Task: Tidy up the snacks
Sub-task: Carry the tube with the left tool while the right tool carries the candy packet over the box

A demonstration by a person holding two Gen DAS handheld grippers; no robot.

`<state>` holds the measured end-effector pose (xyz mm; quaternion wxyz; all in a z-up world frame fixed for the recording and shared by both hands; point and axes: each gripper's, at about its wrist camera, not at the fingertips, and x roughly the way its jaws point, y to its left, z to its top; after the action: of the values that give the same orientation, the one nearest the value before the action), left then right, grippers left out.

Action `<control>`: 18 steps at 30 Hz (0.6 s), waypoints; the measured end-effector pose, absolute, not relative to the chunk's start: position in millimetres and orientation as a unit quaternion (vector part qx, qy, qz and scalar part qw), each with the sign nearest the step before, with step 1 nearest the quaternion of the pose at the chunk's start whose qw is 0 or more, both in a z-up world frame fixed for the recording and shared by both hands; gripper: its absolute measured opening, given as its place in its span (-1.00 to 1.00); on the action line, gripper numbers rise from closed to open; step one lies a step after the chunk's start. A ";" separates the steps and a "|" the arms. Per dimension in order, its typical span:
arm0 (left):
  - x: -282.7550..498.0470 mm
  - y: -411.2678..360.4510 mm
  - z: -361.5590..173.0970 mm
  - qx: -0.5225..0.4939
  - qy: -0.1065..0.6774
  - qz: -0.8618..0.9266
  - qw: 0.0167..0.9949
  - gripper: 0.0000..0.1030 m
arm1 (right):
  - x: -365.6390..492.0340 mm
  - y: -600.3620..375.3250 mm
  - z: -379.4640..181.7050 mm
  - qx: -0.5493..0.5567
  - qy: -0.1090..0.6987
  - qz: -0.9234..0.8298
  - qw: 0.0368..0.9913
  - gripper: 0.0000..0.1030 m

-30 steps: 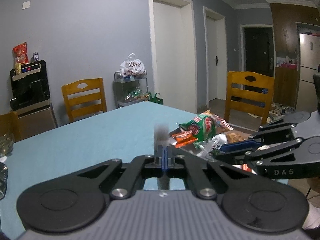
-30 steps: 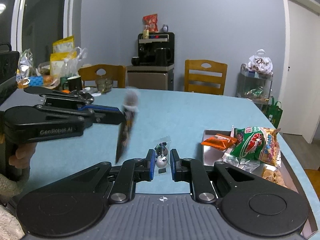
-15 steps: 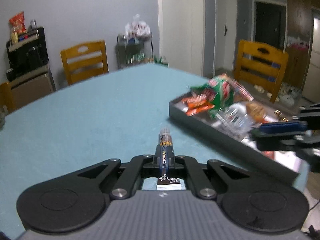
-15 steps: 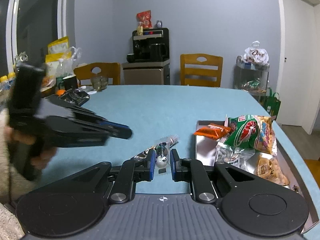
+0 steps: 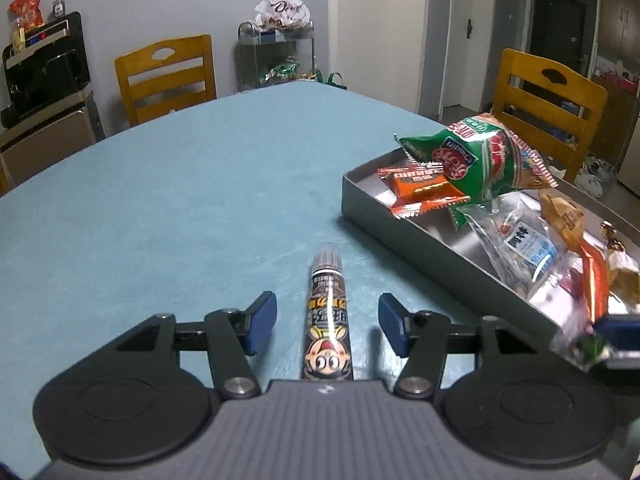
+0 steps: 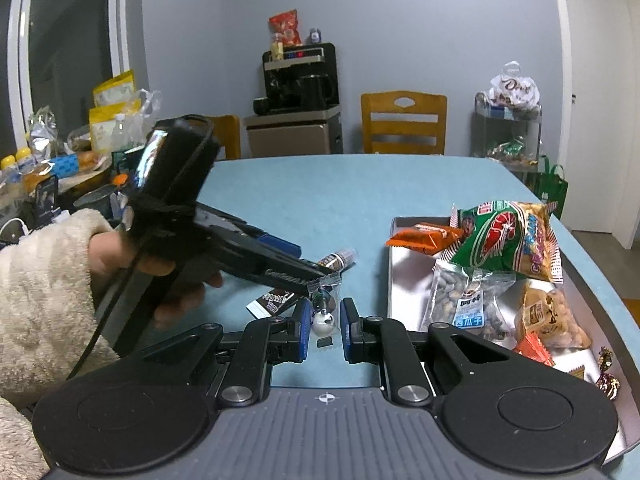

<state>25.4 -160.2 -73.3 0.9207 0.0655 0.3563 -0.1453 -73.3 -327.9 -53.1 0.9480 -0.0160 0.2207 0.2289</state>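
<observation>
A long brown snack stick (image 5: pixel 329 320) with a cartoon face lies flat on the blue table (image 5: pixel 180 208), between the spread fingers of my left gripper (image 5: pixel 327 322), which is open and not touching it. The stick also shows in the right wrist view (image 6: pixel 336 261), under the left gripper (image 6: pixel 256 252). My right gripper (image 6: pixel 325 326) is shut on a small clear candy packet (image 6: pixel 325 312); in the left wrist view the packet (image 5: pixel 588 350) appears blurred at the right edge. A grey metal tray (image 5: pixel 432 248) holds a green shrimp-chip bag (image 5: pixel 472 160), an orange packet (image 5: pixel 424 192) and other snacks.
Wooden chairs (image 5: pixel 166 76) (image 5: pixel 548 100) stand around the table. A coffee machine (image 6: pixel 298 80) sits on a cabinet by the wall. A wire rack with bags (image 6: pixel 510 120) stands at the far right. Bottles and bags (image 6: pixel 60 152) crowd the table's left end.
My left gripper came down to the table, laid the snack stick flat and opened, letting it go. My right gripper still holds the candy packet.
</observation>
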 end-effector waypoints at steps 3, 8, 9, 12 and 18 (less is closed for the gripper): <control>32.4 -165.4 -76.8 0.068 0.360 -0.145 0.919 0.07 | -71.8 -328.7 -54.8 -0.014 0.223 0.229 0.947 -0.65; 36.2 -170.4 -83.1 0.069 0.366 -0.154 0.915 -0.08 | -68.7 -329.3 -55.5 -0.012 0.225 0.229 0.947 -0.65; 35.3 -170.3 -83.2 0.065 0.365 -0.160 0.915 -0.19 | -68.5 -329.0 -55.6 -0.012 0.225 0.229 0.947 -0.65; 34.4 -171.9 -83.4 0.067 0.363 -0.167 0.914 -0.43 | -68.0 -328.7 -55.6 -0.012 0.226 0.229 0.947 -0.65; 32.3 -172.8 -82.8 0.064 0.362 -0.168 0.915 -0.61 | -67.2 -326.0 -55.6 -0.014 0.226 0.230 0.946 -0.65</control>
<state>32.3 -172.8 -82.8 0.9147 0.0639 0.3619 -0.1680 -67.2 -326.0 -55.6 0.9465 -0.0144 0.2256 0.2304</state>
